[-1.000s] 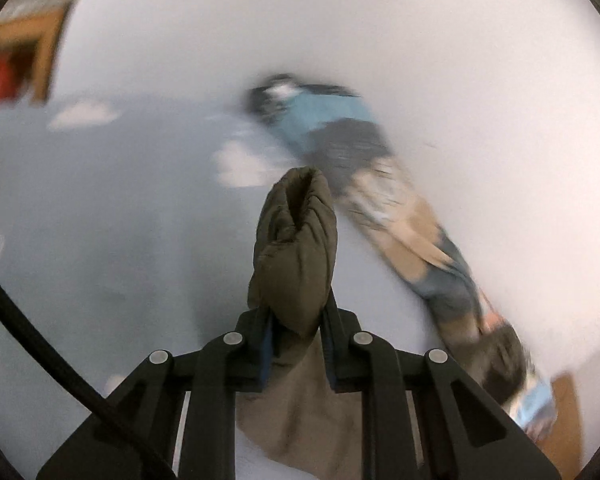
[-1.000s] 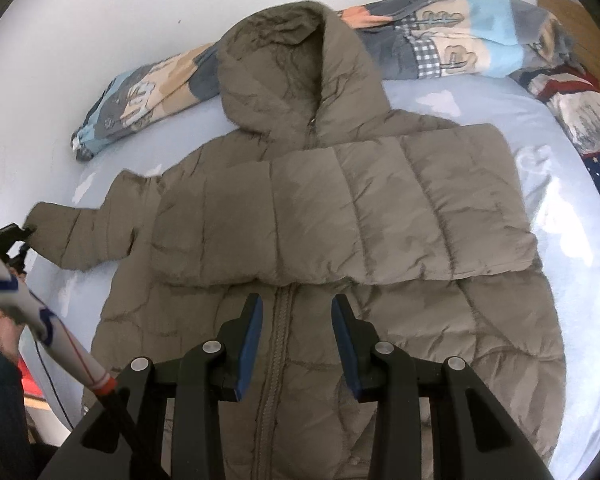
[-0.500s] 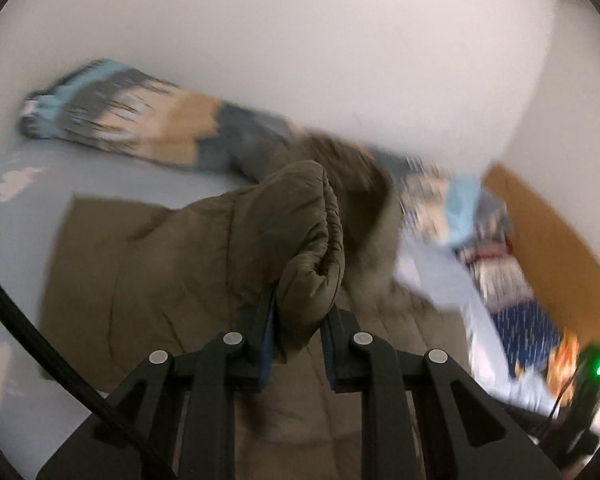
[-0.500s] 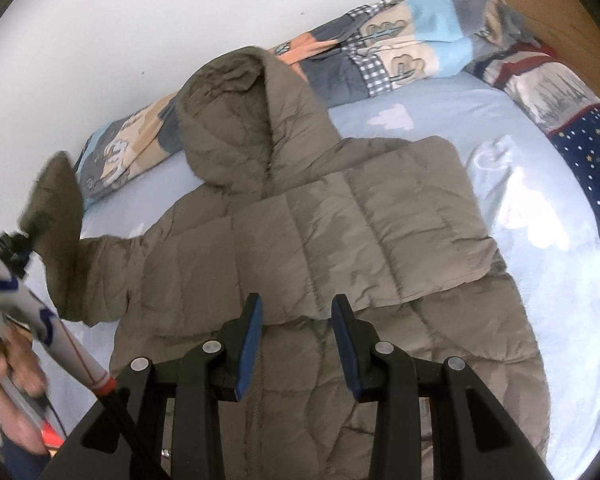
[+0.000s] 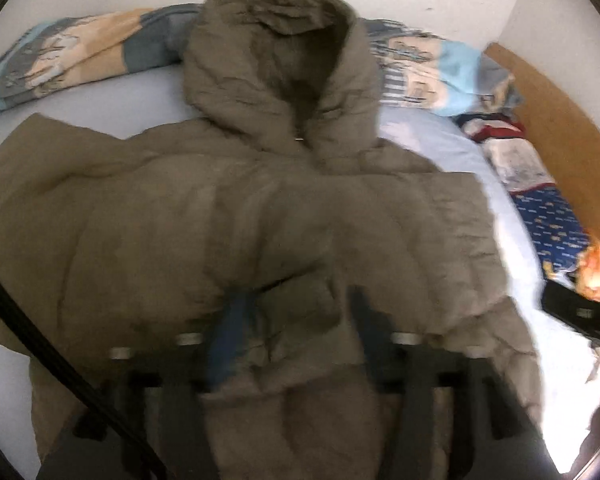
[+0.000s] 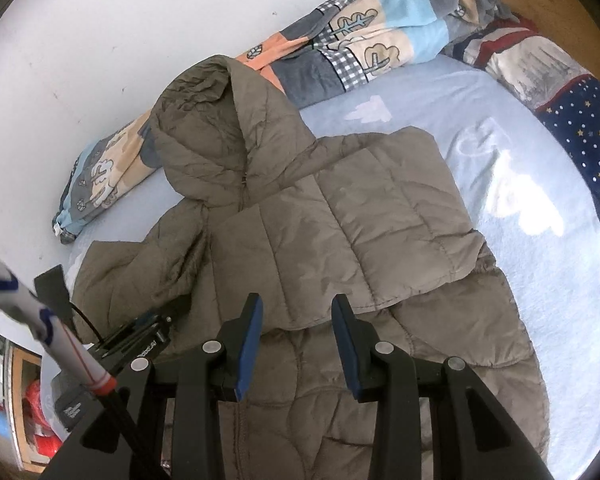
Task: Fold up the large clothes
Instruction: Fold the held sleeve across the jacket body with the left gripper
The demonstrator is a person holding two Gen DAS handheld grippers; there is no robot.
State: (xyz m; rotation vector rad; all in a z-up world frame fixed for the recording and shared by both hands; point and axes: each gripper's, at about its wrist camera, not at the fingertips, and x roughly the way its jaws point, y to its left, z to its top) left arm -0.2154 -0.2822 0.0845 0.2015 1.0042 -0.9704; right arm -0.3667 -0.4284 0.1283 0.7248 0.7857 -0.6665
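An olive-brown hooded puffer jacket (image 6: pixel 332 224) lies front up on the light blue bed (image 6: pixel 540 248), hood toward the wall. Both sleeves lie folded across its chest. In the left wrist view the jacket (image 5: pixel 236 216) fills the frame, blurred. My left gripper (image 5: pixel 296 312) is open and empty, just above the folded sleeves; it also shows in the right wrist view (image 6: pixel 140 332) at the jacket's left side. My right gripper (image 6: pixel 296 312) is open and empty above the jacket's middle, near the zipper.
A rolled patchwork quilt (image 6: pixel 340 40) lies along the white wall behind the hood. A starred navy blanket (image 6: pixel 572 112) lies at the right by the wooden headboard (image 5: pixel 560 120). A shelf with red items (image 6: pixel 32 408) stands left of the bed.
My left gripper carried the left sleeve cuff over the jacket's chest, then opened and let it go. The right gripper stayed open and drifted slightly.
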